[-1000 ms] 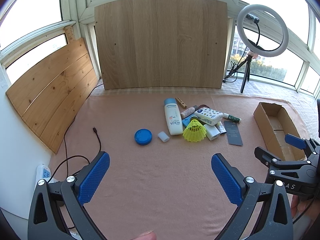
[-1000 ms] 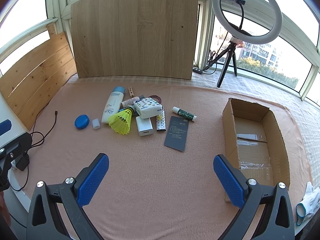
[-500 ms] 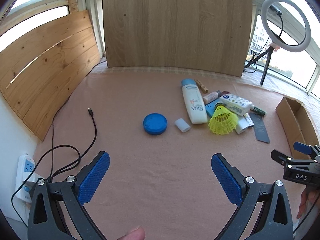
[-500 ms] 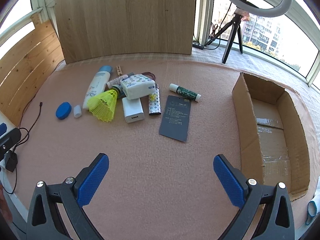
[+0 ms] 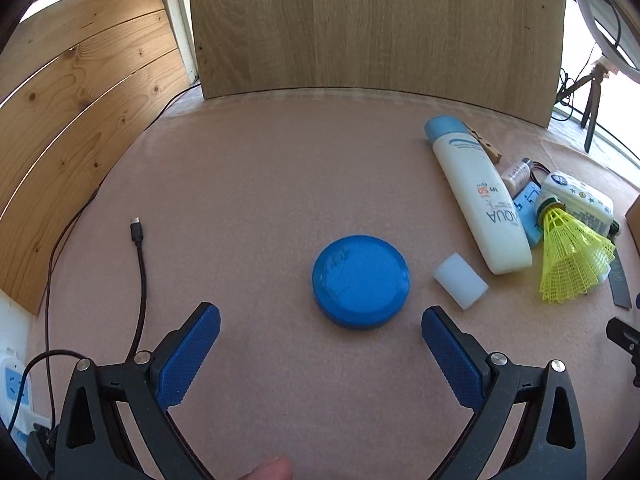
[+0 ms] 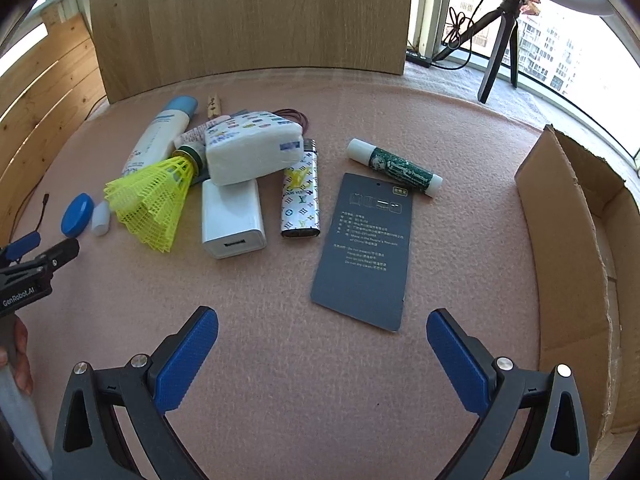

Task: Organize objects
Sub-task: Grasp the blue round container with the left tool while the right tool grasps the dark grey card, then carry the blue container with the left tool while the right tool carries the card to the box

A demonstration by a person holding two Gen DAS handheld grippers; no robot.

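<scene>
Pink felt mat (image 5: 248,184) fills both views; I closed in over last second, left gripper (image 5: 320,330) jaws apart, blue round lid (image 5: 361,280) now at 12 o'clock, near fingertips; right gripper (image 6: 322,332) apart, dark card (image 6: 366,248) at 12, cardboard box (image 6: 576,264) at 3; first picks imminent, nothing boxed.

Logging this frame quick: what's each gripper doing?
Left gripper: open, empty, near the blue lid.
Right gripper: open, empty.

Gripper (image 6: 322,354) wide (empty) near card (image 6: 366,248).
</scene>
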